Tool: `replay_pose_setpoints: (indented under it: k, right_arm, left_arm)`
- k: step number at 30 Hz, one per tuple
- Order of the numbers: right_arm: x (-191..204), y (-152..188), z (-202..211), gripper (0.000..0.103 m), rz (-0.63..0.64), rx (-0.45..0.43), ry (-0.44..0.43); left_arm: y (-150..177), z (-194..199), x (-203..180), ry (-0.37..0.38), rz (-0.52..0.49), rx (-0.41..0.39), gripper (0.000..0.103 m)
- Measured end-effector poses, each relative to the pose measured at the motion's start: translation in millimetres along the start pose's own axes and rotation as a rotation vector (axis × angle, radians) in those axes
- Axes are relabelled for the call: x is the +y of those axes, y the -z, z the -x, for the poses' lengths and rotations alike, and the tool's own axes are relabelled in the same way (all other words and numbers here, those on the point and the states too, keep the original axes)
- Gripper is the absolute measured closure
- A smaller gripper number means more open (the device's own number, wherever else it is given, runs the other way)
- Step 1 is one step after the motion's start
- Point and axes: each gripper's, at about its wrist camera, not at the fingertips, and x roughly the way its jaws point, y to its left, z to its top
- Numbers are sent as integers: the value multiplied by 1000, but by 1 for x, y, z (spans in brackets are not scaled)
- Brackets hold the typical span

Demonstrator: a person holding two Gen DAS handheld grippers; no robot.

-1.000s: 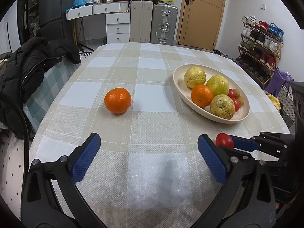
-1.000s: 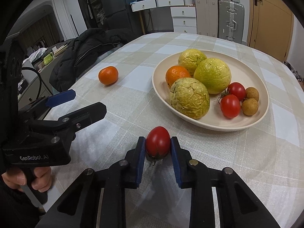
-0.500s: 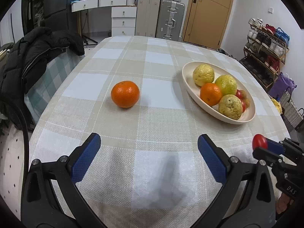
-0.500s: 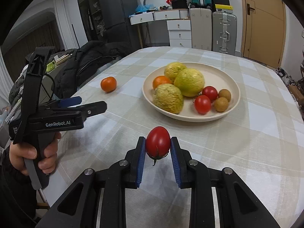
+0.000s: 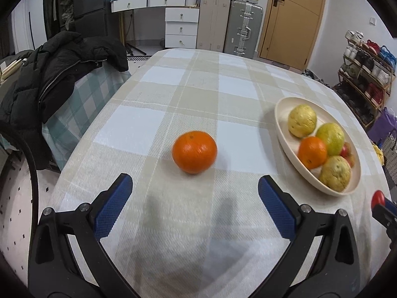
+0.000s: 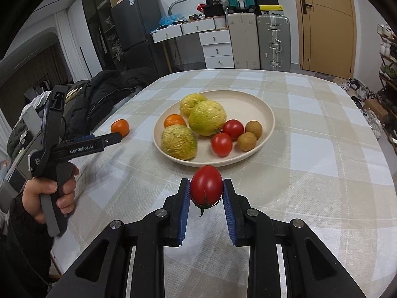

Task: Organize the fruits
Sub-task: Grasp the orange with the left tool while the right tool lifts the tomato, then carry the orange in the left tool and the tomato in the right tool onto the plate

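Observation:
My right gripper (image 6: 206,186) is shut on a red tomato (image 6: 206,185), held above the checked tablecloth just short of the cream plate (image 6: 266,110). The plate holds three yellow-green guavas, an orange (image 6: 174,120), two tomatoes and two small brown longans. A loose orange (image 5: 194,152) lies on the cloth to the left of the plate (image 5: 281,129), just ahead of my left gripper (image 5: 194,195), which stands open and empty. The same orange (image 6: 120,128) shows past the left gripper (image 6: 113,137) in the right wrist view. The held tomato (image 5: 378,198) peeks in at the left wrist view's right edge.
A black jacket (image 5: 49,79) hangs over a chair at the table's left side. Drawers, suitcases (image 5: 244,31) and a door stand beyond the far edge. A shoe rack (image 5: 367,74) is at the right. A hand (image 6: 47,196) grips the left tool's handle.
My left gripper has drawn nearer to the loose orange, which now lies centred between its fingers' line. My right gripper has risen and pulled back from the plate, the tomato still held.

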Motion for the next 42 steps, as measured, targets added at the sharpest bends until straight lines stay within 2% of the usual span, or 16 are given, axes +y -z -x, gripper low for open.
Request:
replay_pose_setpoints:
  k: [3, 5, 11, 13, 14, 15, 16, 21, 26, 35, 42]
  right_arm:
    - [-5, 0, 0, 76, -15, 1, 0]
    - [-6, 0, 0, 76, -20, 1, 4]
    - [-7, 1, -1, 76, -21, 5, -2]
    - [-7, 1, 0, 76, -20, 4, -2]
    - [-7, 1, 0, 76, -20, 3, -3]
    - [-7, 1, 0, 76, -21, 4, -4]
    - [-7, 1, -1, 76, -21, 4, -4]
    - [-7, 2, -2, 76, -20, 6, 0]
    - [-7, 2, -3, 76, -18, 5, -1]
    - [-6, 4, -5, 76, -15, 0, -8]
    - [-4, 4, -6, 76, -12, -5, -9]
  left_arm:
    - [-10, -16, 3, 14, 27, 30, 3]
    - [-15, -25, 4, 13, 40, 41, 7]
    - [-22, -39, -2, 13, 29, 54, 32]
    - [-22, -40, -3, 27, 27, 57, 53]
    - [-22, -41, -3, 24, 26, 56, 55]
    - [-23, -41, -3, 21, 28, 54, 63]
    - [-23, -40, -3, 23, 32, 51, 64]
    - [-18, -36, 2, 49, 48, 47, 65]
    - [-11, -23, -2, 62, 24, 22, 65]
    - [11, 18, -16, 137, -8, -35, 65]
    - [21, 44, -36, 175, -71, -66, 65]
